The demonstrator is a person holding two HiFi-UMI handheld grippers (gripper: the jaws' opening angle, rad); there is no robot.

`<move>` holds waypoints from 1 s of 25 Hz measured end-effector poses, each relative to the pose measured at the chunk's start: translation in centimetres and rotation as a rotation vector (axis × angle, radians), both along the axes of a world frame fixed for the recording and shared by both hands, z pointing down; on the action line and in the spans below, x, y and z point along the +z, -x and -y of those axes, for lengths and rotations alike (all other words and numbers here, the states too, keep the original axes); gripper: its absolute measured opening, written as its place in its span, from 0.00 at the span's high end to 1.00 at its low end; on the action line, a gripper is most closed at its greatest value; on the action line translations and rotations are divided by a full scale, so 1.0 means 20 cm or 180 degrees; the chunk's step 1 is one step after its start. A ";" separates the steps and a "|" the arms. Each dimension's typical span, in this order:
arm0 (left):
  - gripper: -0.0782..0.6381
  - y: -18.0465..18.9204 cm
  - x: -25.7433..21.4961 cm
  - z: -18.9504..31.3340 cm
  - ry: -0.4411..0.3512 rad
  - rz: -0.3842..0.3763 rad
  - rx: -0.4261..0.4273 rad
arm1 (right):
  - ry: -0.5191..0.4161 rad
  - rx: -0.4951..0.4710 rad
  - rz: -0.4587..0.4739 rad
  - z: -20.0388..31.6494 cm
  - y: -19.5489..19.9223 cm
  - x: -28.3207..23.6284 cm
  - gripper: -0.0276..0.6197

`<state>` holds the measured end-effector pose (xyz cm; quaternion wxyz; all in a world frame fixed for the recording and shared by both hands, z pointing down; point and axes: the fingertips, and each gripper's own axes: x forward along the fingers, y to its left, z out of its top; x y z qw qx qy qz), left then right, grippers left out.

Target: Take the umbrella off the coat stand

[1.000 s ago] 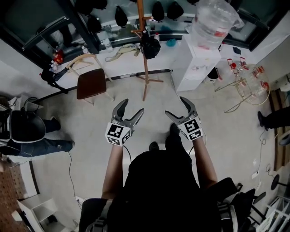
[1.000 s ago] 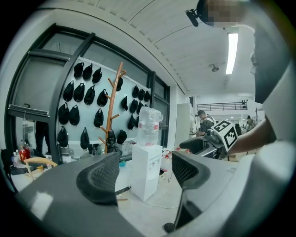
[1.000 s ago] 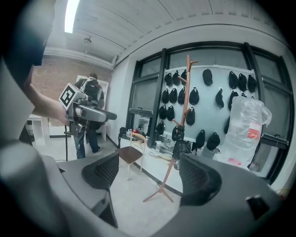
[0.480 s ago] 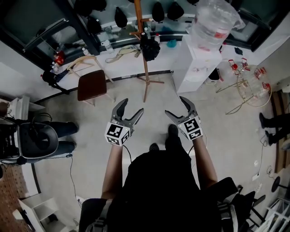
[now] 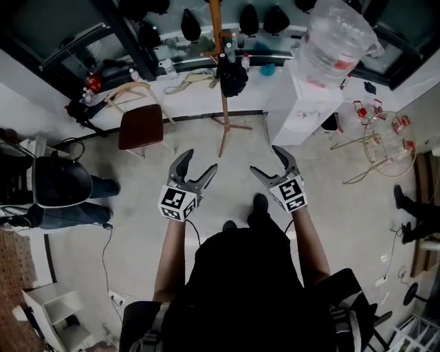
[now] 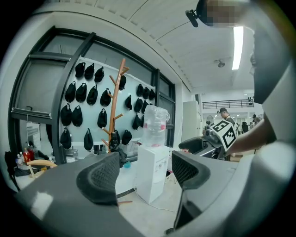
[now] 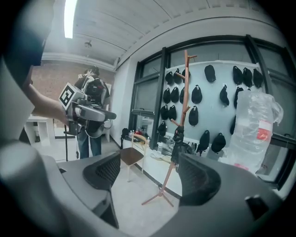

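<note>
Left hand-held gripper — dimpled pads apart

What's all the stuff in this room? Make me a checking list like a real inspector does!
Surface: pale floor, mostly bare in front of the person.
Job's things: wooden coat stand standing upright; dark folded umbrella hanging on it, untouched.
Clutter: brown chair left of the stand, white water dispenser right of it, wire rack at far right.
Grippers: left gripper and right gripper both have fingers apart, nothing between them, well short of the stand.
Cables: thin cable lying on the floor at left.
Surroundings: black caps hung along the window wall; another person at left.
</note>
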<state>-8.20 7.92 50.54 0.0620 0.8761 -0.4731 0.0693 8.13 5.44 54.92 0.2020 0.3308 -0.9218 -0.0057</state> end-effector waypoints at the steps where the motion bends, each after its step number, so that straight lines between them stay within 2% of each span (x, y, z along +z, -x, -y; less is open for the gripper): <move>1: 0.42 -0.01 0.00 0.02 0.0005 -0.0001 -0.0018 | 0.0032 -0.0021 -0.0019 0.02 -0.01 0.01 0.36; 12: 0.43 -0.09 -0.04 0.21 -0.0061 -0.0021 -0.0325 | -0.0051 -0.0215 0.0072 0.28 -0.11 -0.04 0.38; 15: 0.44 -0.11 -0.06 0.24 -0.0060 -0.0015 -0.0428 | -0.0042 -0.0301 0.0091 0.33 -0.13 -0.04 0.38; 19: 0.44 -0.14 -0.10 0.31 -0.0128 0.0108 -0.0553 | -0.0036 -0.0403 0.0093 0.41 -0.17 -0.04 0.38; 25: 0.45 -0.19 -0.10 0.36 -0.0122 0.0093 -0.0742 | 0.0043 -0.0549 0.0048 0.48 -0.24 0.01 0.38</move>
